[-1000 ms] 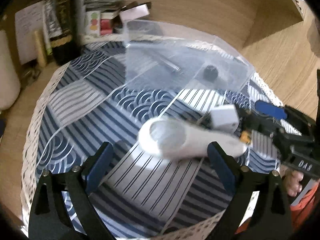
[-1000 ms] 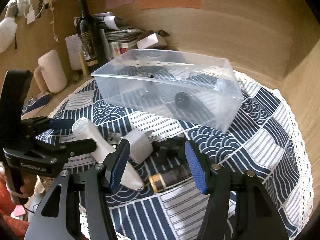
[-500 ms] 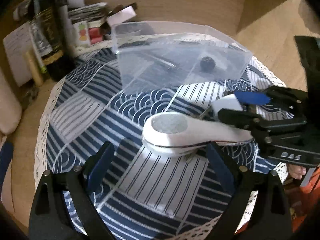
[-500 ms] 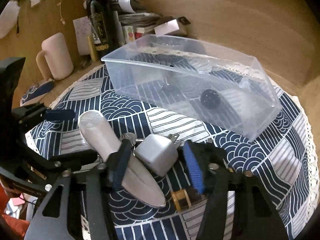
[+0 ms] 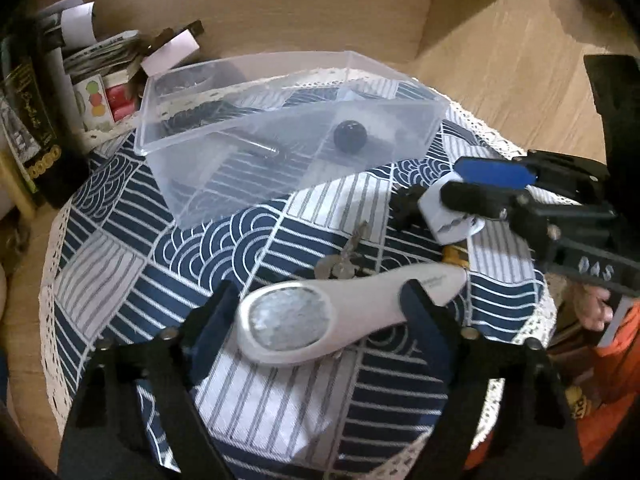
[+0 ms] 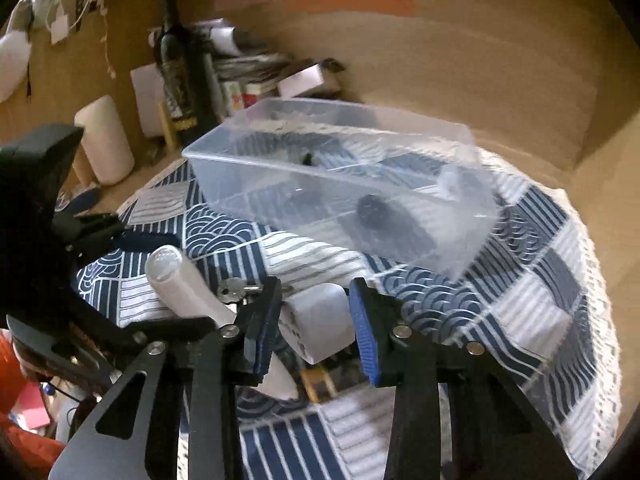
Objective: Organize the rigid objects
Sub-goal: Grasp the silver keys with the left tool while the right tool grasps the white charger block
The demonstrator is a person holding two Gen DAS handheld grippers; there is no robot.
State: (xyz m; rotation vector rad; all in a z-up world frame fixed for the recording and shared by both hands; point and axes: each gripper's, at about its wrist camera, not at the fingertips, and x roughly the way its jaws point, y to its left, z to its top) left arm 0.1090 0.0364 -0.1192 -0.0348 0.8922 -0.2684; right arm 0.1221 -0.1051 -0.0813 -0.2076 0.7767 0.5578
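A white handheld magnifier (image 5: 320, 316) lies on the blue patterned cloth between my left gripper's open fingers (image 5: 320, 320); contact is unclear. It also shows in the right wrist view (image 6: 188, 292). My right gripper (image 6: 314, 328) is shut on a white charger cube (image 6: 320, 326), seen in the left wrist view too (image 5: 448, 216). A clear plastic box (image 5: 280, 128) stands behind, holding a black ball (image 5: 350, 135) and a pen (image 5: 256, 148). Keys (image 5: 340, 264) lie between magnifier and cube.
A round table with the blue patterned cloth (image 5: 120, 232) has a lace edge. A dark bottle (image 6: 176, 68), a stack of papers and small boxes (image 5: 112, 72) and a pale mug (image 6: 106, 140) stand at the back left. A small brass-ended item (image 6: 316, 384) lies under the cube.
My right gripper closed on the white charger cube and lifted it slightly. My left gripper moved forward so the magnifier now sits between its fingers.
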